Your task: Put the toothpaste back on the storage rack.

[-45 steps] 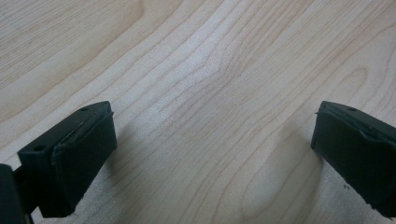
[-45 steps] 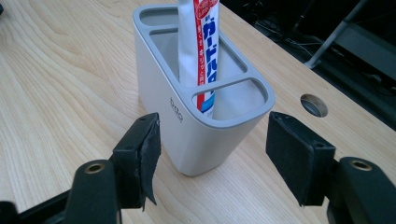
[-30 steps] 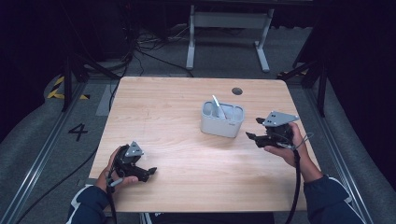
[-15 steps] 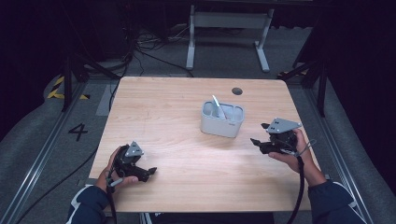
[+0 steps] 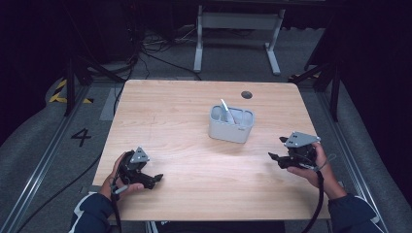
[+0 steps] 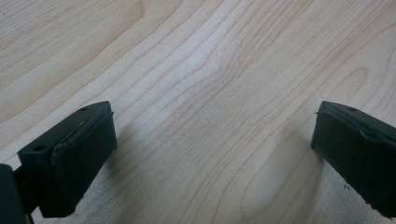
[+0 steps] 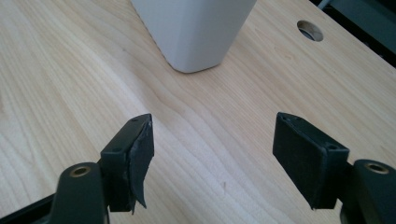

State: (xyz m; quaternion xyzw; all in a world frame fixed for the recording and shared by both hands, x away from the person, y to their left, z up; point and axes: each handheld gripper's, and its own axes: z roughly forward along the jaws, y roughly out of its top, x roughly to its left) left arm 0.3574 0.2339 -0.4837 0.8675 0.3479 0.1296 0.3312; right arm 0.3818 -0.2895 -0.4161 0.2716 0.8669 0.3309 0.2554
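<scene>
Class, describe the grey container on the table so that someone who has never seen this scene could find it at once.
Start at the light wooden table and find the round hole near its far edge. Just nearer than that hole stands a pale grey container with compartments. A slim white item leans in it, and it is the sole freestanding object there.

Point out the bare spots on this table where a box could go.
Bare wood: the far-left stretch of the table behind the left gripper, and the near middle between both grippers. Crowded only around the grey holder, near the right gripper.
</scene>
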